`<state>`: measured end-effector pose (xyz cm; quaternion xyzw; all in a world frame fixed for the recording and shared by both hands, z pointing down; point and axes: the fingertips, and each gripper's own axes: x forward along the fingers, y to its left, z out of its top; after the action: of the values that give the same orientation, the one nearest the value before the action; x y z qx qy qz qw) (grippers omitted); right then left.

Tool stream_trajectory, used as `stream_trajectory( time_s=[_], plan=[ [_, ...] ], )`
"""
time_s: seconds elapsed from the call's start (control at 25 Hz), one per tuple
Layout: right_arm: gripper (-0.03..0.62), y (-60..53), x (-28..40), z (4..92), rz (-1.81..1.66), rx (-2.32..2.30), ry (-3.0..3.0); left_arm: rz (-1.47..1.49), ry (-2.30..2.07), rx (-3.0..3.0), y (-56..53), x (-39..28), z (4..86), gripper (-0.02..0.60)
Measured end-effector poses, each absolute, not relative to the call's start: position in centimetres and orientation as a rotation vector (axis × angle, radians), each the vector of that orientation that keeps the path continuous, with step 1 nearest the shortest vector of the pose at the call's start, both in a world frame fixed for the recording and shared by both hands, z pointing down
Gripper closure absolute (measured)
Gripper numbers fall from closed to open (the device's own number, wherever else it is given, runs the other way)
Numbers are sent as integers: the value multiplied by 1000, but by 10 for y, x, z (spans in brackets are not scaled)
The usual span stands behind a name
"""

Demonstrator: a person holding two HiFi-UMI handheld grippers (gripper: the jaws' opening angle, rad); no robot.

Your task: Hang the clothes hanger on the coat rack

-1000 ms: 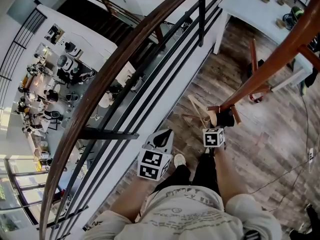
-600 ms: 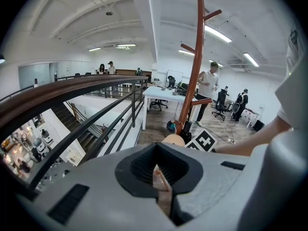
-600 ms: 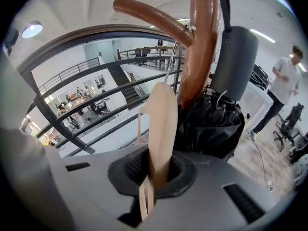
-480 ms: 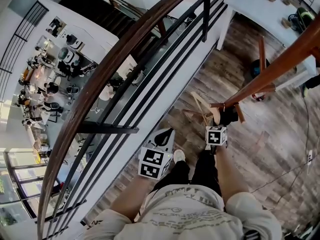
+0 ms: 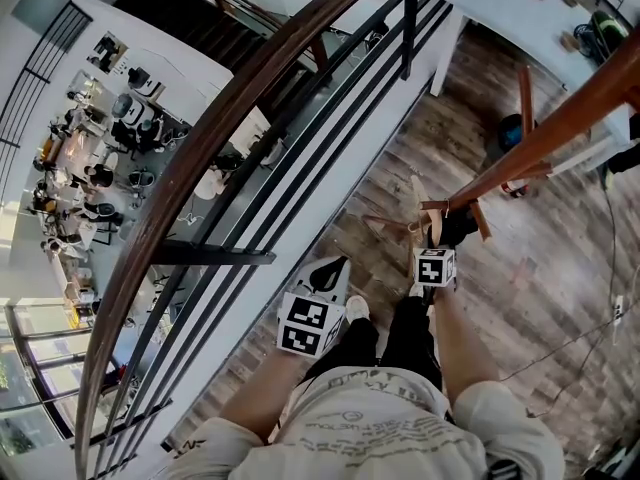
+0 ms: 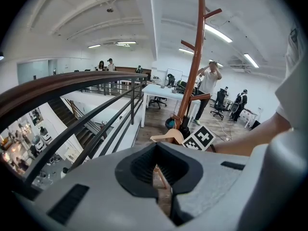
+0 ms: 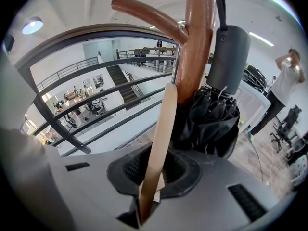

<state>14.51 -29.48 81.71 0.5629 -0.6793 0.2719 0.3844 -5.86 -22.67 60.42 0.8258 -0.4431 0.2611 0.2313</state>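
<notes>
Clenched on the wooden hanger (image 7: 161, 138), the right gripper (image 7: 151, 189) is holding it edge-on just in front of the coat rack (image 7: 195, 42). Its jaws have just been easing a hair wider, with the hanger's arm pinched between the pads. Only this gripper's own view is showing the close detail: a peg (image 7: 149, 13) is jutting toward the upper left, and a folded black umbrella (image 7: 211, 114) is hanging against the pole, just right of the hanger. The head view is showing the layout from above instead, with the hanger right of centre beside the slanting pole. The left gripper (image 5: 325, 270) is hanging lower, near the frame's middle, next to the railing (image 5: 230, 118) and well apart from the hanger. Its own view is showing its jaws together on nothing, with the hanger's pale shoulder beyond them. No view is making clear whether the hook is resting on a peg.
</notes>
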Motion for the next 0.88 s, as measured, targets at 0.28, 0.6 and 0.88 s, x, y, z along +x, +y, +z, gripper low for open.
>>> stream_trajectory(
  time_s=[0.28,0.6,0.88],
  plan=[
    [479,-294,138,814,703,1444,-1745,699,-1205,2298,-232,-54,600,577],
    [471,-286,142,782,637,1599,-1744,643,-1246,2294,-240,-66,590,577],
    [586,-279,143,738,613,1643,-1810,571,-1235,2356,-250,-56,571,578]
  ],
)
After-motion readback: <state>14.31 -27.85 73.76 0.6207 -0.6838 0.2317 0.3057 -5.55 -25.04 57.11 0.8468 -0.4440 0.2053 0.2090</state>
